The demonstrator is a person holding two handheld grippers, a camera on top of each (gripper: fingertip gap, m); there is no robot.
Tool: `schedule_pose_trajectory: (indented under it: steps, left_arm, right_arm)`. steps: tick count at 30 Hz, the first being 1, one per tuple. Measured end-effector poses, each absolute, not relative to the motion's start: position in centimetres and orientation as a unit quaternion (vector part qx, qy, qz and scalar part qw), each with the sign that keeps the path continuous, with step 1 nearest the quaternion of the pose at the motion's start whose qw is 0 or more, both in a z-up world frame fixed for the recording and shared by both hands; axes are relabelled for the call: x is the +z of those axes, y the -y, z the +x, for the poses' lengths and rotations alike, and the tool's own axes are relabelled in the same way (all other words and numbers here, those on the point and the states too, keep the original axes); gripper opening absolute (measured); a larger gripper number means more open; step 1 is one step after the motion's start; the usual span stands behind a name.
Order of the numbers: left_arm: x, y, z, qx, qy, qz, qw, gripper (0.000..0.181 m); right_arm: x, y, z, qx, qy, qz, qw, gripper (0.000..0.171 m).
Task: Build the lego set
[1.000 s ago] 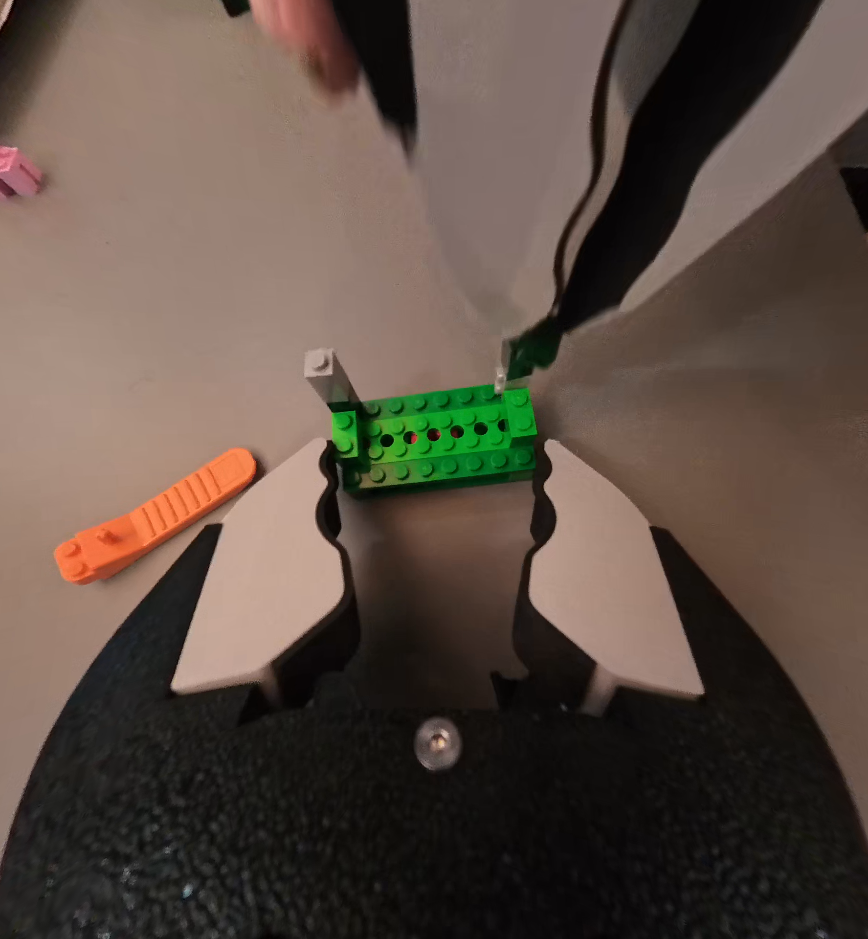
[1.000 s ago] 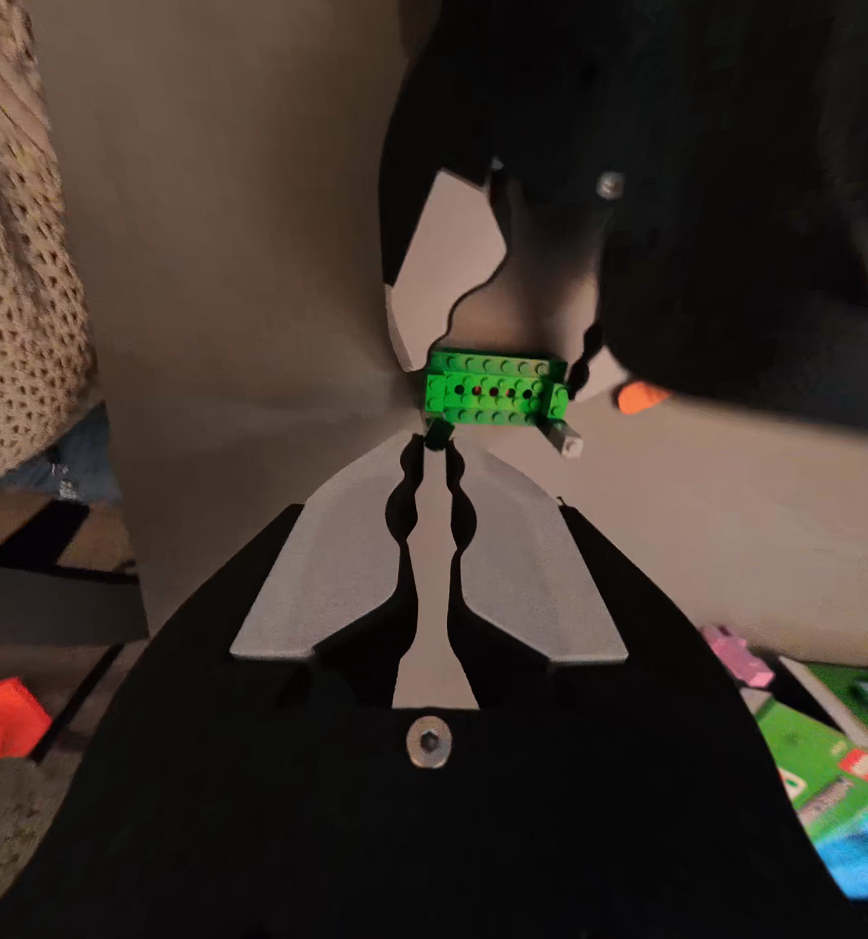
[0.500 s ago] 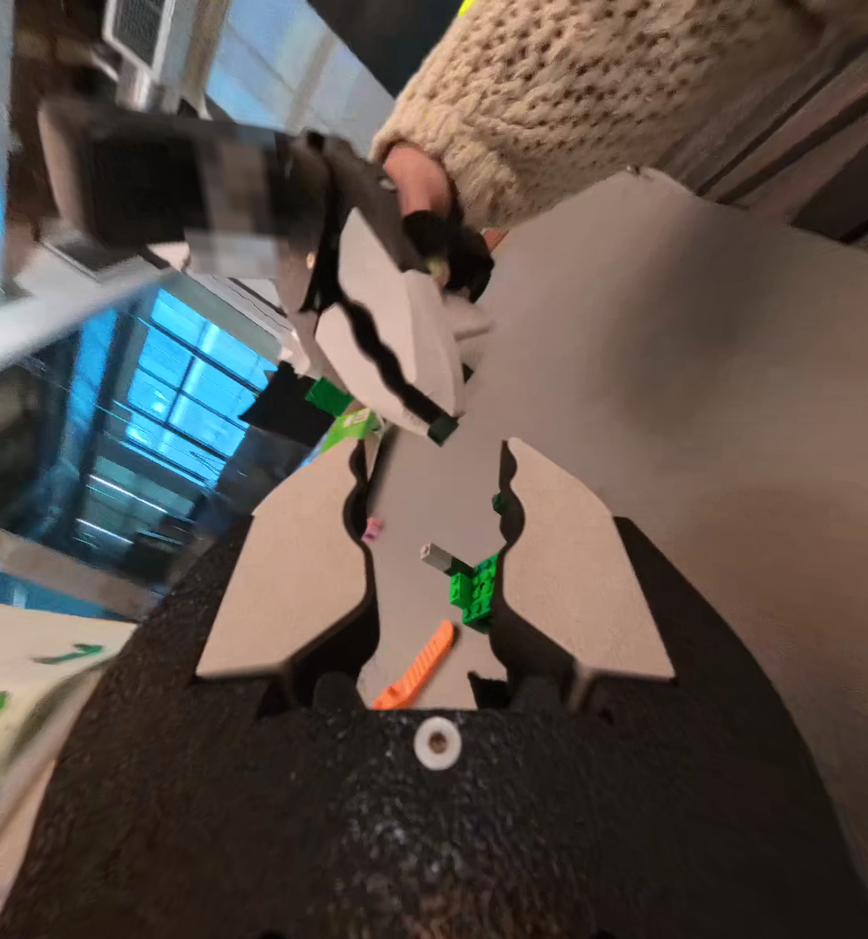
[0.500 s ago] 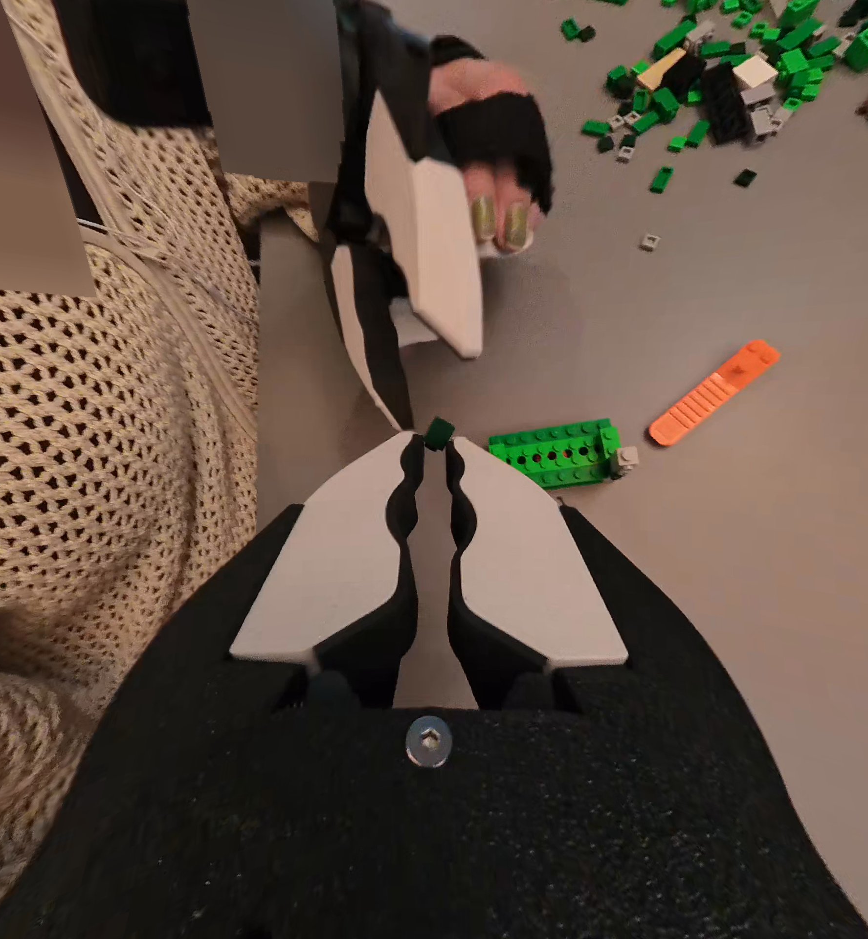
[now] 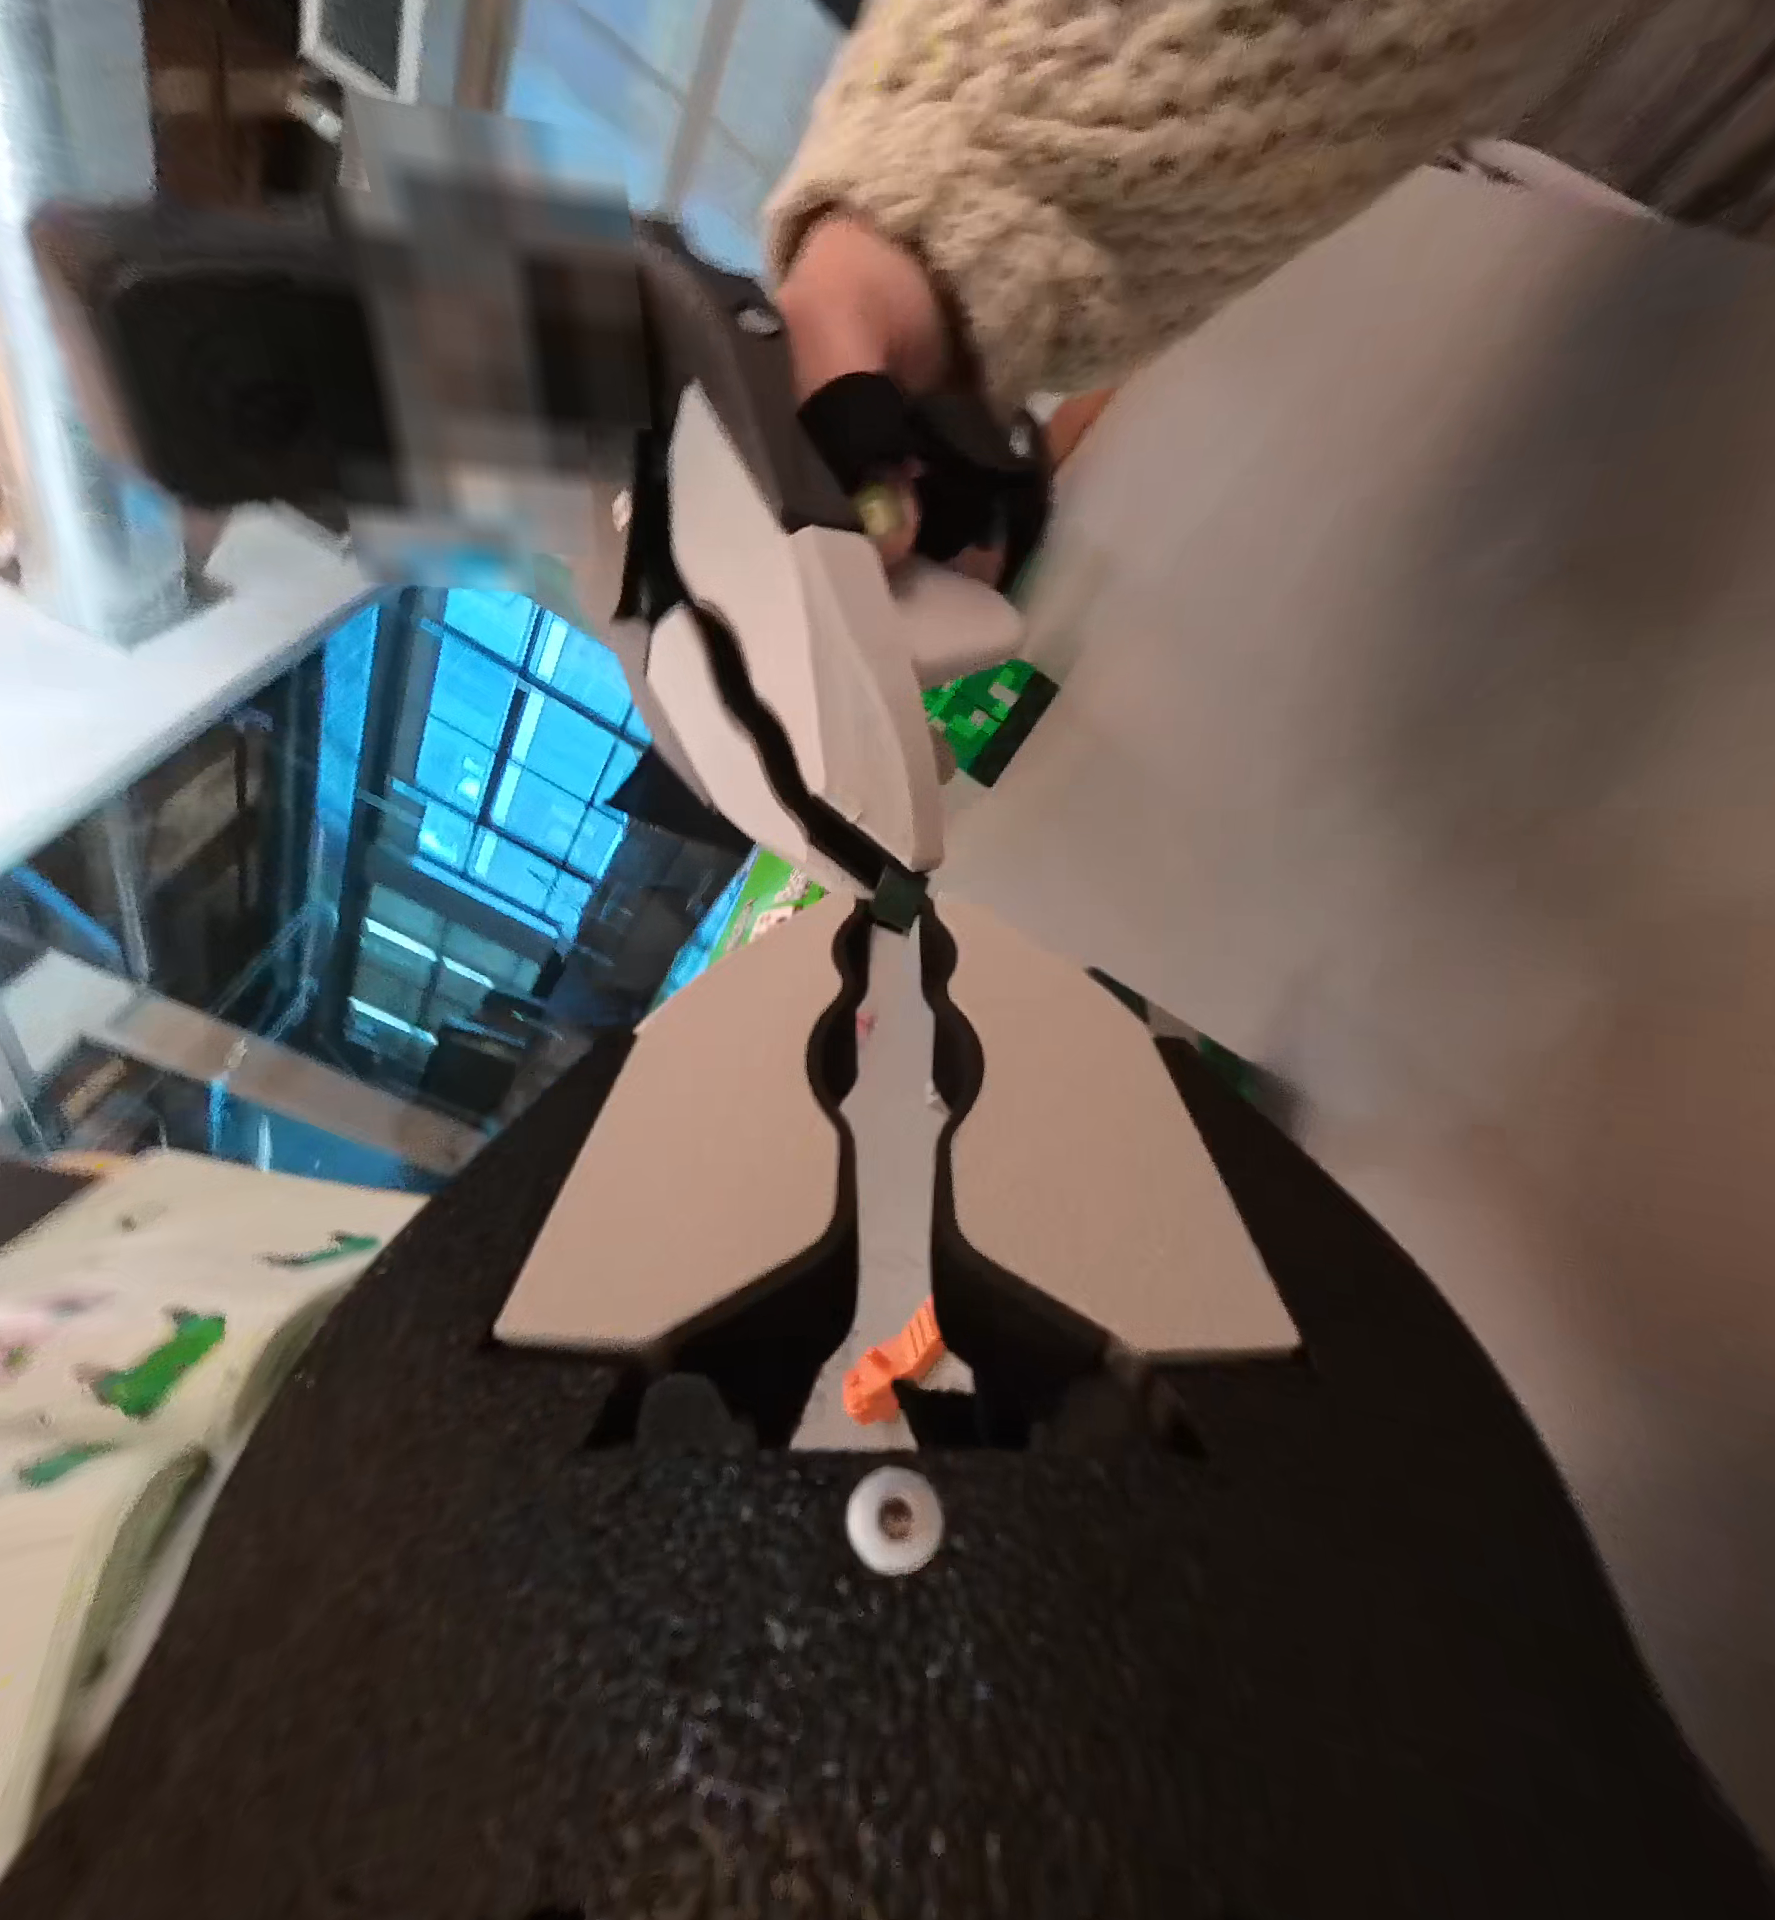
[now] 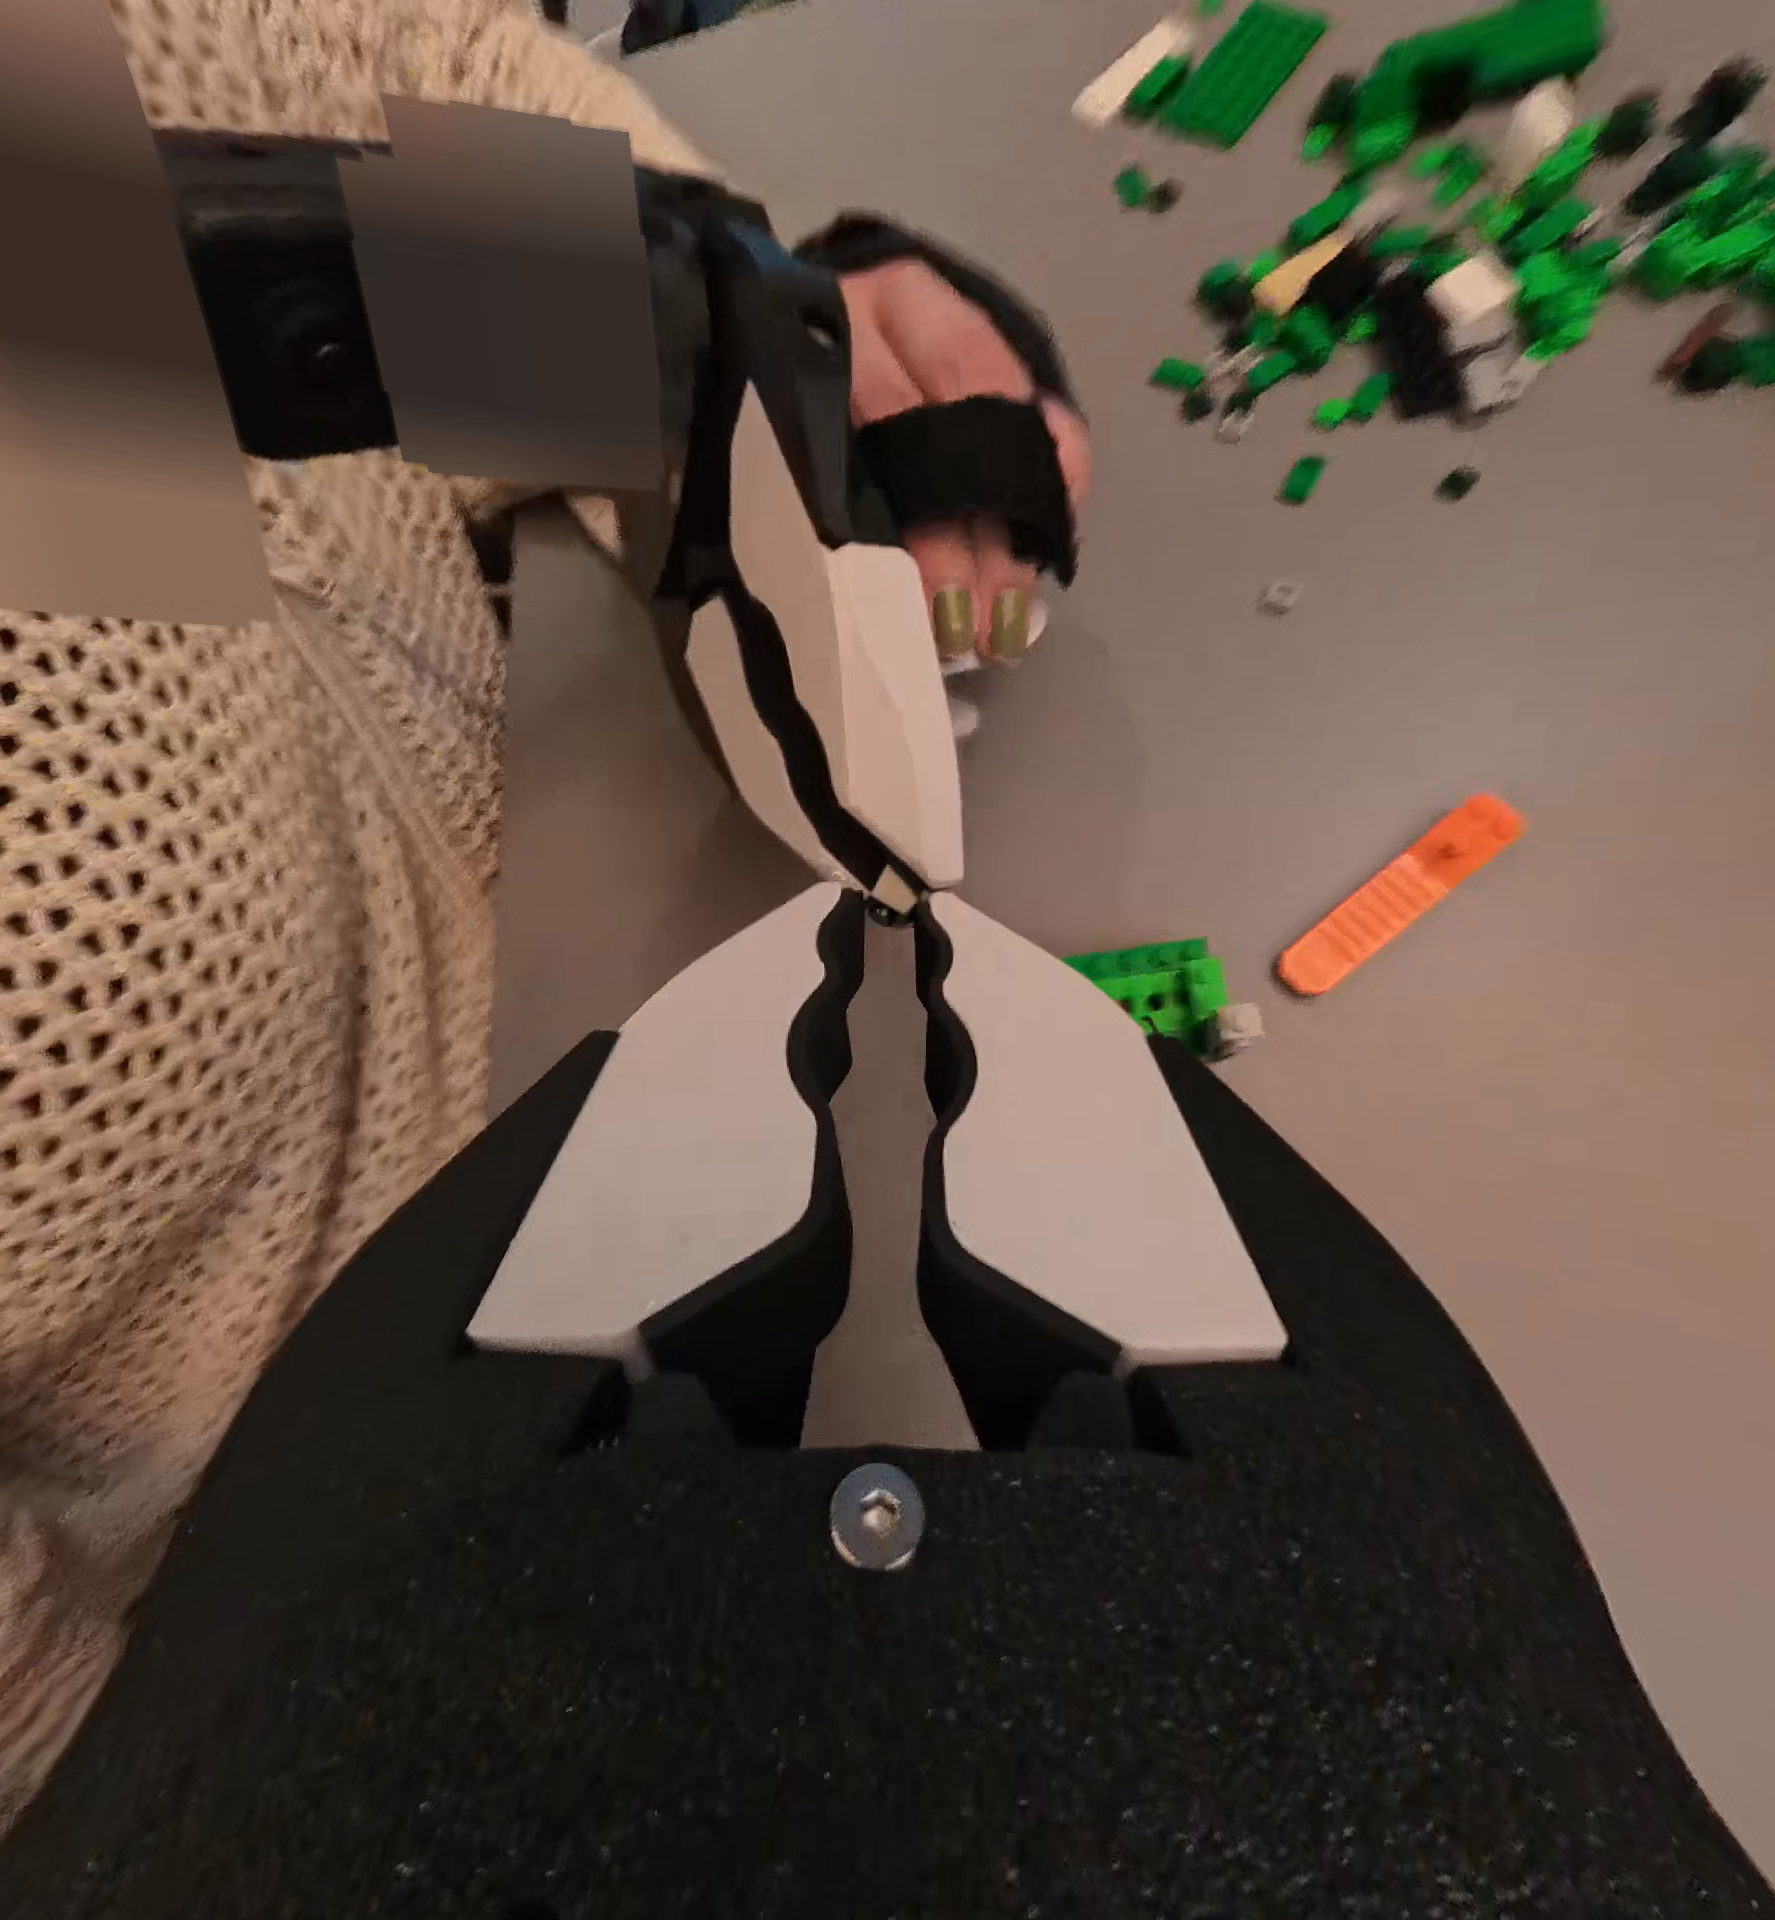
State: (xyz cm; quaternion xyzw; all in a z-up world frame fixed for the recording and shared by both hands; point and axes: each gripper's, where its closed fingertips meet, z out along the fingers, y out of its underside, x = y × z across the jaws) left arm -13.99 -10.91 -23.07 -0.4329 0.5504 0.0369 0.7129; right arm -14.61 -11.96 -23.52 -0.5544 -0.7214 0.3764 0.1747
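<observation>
the small dark green lego piece (image 5: pixel 898 902) sits in the air between your two grippers, right where their tips meet, lifted well above the grey surface (image 6: pixel 1485 1299). in the left wrist view your left gripper (image 5: pixel 893 925) has its fingers drawn narrow, the tips pinching that piece. your right gripper (image 6: pixel 888 914) meets it nose to nose, its fingers also narrow and closed on the same piece, which shows there as a dark bit with a pale face (image 6: pixel 891 894). which of the two carries the load you cannot tell.

down on the surface, just beside your right gripper's right finger, lies the bright green lego assembly (image 6: pixel 1163 987) with a small grey piece (image 6: pixel 1238 1023) at its end. the orange brick separator (image 6: pixel 1402 894) lies near it, apart from it. farther off, a blurred pile of loose green, black and white lego pieces (image 6: pixel 1485 229) is spread out.

your left hand (image 6: pixel 966 447), in a black fingerless glove, grips its handle, and a cream knit sleeve (image 6: pixel 187 883) fills the left side. an instruction booklet (image 5: pixel 83 1382) shows at the left in the left wrist view.
</observation>
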Motion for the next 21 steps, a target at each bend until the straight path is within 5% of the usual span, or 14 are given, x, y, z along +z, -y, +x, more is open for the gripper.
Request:
schedule_pose_trajectory:
  steps: [8,21]
  left_arm:
    - [-21.1,10.5,-14.9,-0.249,-0.432,-0.538,0.679,0.008]
    - [-21.6,11.1,-14.4,-0.293,-0.448,-0.529,0.658,0.008]
  right_arm:
    - [-20.3,10.7,-15.3,0.187,0.767,-0.42,0.448,0.012]
    - [-21.3,11.6,-15.1,0.175,0.793,-0.403,0.421,0.0]
